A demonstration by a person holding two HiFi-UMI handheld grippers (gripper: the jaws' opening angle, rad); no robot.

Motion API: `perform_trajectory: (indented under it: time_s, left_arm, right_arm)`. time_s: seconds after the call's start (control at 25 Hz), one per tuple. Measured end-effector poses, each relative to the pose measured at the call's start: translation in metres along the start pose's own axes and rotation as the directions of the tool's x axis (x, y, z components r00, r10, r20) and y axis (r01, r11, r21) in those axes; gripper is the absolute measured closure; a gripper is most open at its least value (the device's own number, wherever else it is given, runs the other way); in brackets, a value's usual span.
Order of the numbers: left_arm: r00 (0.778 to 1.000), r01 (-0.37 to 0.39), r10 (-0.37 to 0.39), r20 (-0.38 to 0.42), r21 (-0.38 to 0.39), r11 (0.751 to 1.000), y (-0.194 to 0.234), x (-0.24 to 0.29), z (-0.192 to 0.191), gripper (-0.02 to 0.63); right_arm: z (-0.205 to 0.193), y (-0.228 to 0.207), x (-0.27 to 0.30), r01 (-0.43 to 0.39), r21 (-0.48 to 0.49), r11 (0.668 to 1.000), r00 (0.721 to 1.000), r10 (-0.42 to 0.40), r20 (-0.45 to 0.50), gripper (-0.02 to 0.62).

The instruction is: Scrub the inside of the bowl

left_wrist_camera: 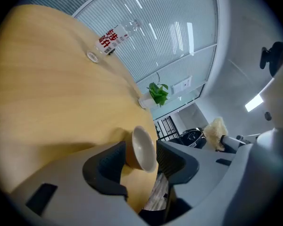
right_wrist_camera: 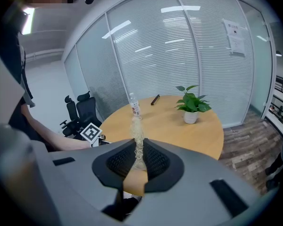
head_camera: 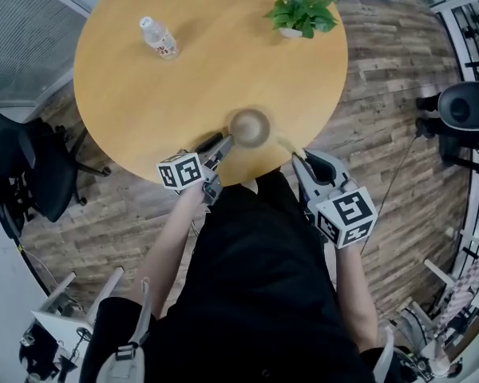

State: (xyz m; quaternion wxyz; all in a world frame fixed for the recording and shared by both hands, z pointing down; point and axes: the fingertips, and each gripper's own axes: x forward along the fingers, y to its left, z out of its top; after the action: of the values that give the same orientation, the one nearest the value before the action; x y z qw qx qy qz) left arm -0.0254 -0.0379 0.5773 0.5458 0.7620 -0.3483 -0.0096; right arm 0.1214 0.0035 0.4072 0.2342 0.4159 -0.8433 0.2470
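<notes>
only one bowl (head_camera: 250,128) sits on the round tabletop (head_camera: 136,94), close to its near edge, between the released, wide-spread jaws of the left gripper (head_camera: 222,144). just beside it, the right gripper (head_camera: 299,159) jaws are clenched on one fibrous scrubber (right_wrist_camera: 137,131). one bottle (head_camera: 158,38) and one potted plant (head_camera: 301,8) stand well apart toward the far side, with open wood between.

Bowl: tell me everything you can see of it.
The bowl is small and round, brown outside, pale and glossy inside, ceramic by its look, and appears empty. It stands upright on the table near the person's edge, between the left gripper's open jaws; whether a pad touches it is unclear.
</notes>
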Motion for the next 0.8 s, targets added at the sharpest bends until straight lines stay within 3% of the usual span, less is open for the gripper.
perform_trajectory:
  time_s: [0.2, 0.6, 0.8]
  left_arm:
    - [0.998, 0.042, -0.046, -0.039, -0.101, 0.994, 0.004, 0.01, -0.013, 0.407]
    - [0.997, 0.01, -0.02, -0.076, -0.135, 0.991, 0.012, 0.031, -0.027, 0.41]
    - [0.997, -0.004, -0.01, -0.077, -0.171, 0.985, 0.013, 0.035, -0.029, 0.48]
  right_arm:
    - [0.0, -0.002, -0.002, -0.012, -0.003, 1.0, 1.0, 0.012, -0.014, 0.548]
    - [0.003, -0.009, 0.002, -0.004, -0.001, 1.0, 1.0, 0.004, -0.008, 0.548]
    - [0.002, -0.01, 0.003, 0.004, 0.017, 1.0, 1.0, -0.004, 0.004, 0.548]
